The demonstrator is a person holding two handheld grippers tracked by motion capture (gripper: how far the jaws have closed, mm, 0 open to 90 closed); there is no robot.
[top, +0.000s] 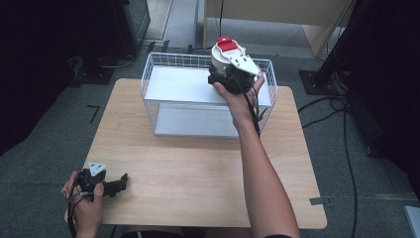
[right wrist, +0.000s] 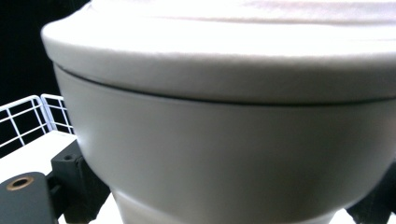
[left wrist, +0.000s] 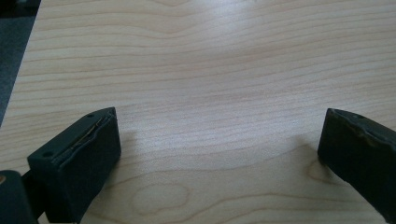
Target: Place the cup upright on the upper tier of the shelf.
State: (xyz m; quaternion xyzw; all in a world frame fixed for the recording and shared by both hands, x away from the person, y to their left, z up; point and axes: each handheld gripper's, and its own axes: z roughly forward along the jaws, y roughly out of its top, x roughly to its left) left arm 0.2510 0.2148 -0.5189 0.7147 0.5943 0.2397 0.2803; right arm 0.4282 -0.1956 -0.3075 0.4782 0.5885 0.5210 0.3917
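A white round container [top: 221, 54] with a red cap [top: 226, 43] hangs over the back right part of a white wire basket [top: 151, 74]. My right gripper [top: 222, 73] is shut on the container's body. In the right gripper view the container [right wrist: 224, 140] looms very close, its wide lid rim on top, with a black jaw pressed against each lower side. My left gripper [top: 118, 184] rests low at the front left of the wooden table [top: 198, 168]. It stands open, and nothing but bare wood lies between its fingers [left wrist: 79, 158].
The basket has a white upper shelf [top: 178, 84] and a lower white panel [top: 193, 121]. It stands at the table's back middle. Dark stands and cables [top: 327, 106] lie on the grey floor around the table.
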